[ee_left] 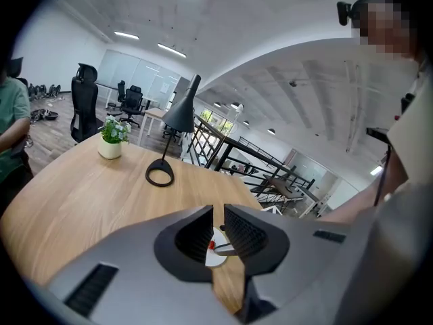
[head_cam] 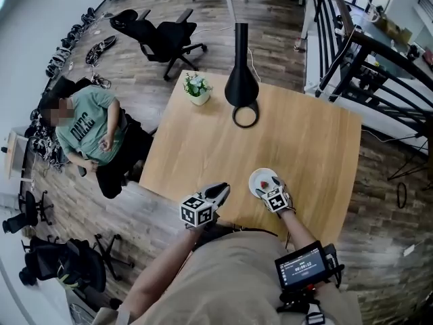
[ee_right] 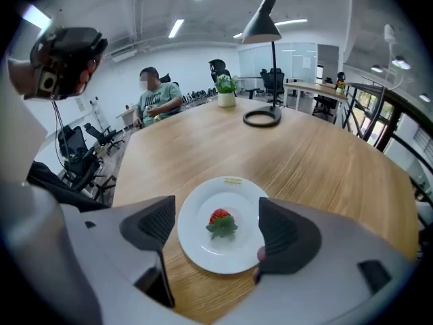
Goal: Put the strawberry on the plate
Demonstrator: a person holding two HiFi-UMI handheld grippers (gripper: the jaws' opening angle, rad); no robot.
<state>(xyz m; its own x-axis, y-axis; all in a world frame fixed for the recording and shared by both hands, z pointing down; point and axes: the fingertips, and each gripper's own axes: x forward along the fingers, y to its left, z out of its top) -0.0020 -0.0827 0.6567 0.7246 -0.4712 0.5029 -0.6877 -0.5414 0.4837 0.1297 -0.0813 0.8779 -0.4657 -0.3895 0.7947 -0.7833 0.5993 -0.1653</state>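
Note:
A red strawberry with green leaves lies in the middle of a white plate on the wooden table. My right gripper hovers above it, open, one jaw on each side of the plate and neither touching the fruit. In the head view the plate sits near the table's front edge, with the strawberry on it and the right gripper just over it. My left gripper is to the plate's left, shut and holding nothing. Through its narrow slit I see a sliver of plate and strawberry.
A black desk lamp with a ring base and a small potted plant stand at the table's far side. A person sits left of the table. A black railing runs along the right, and an office chair stands behind.

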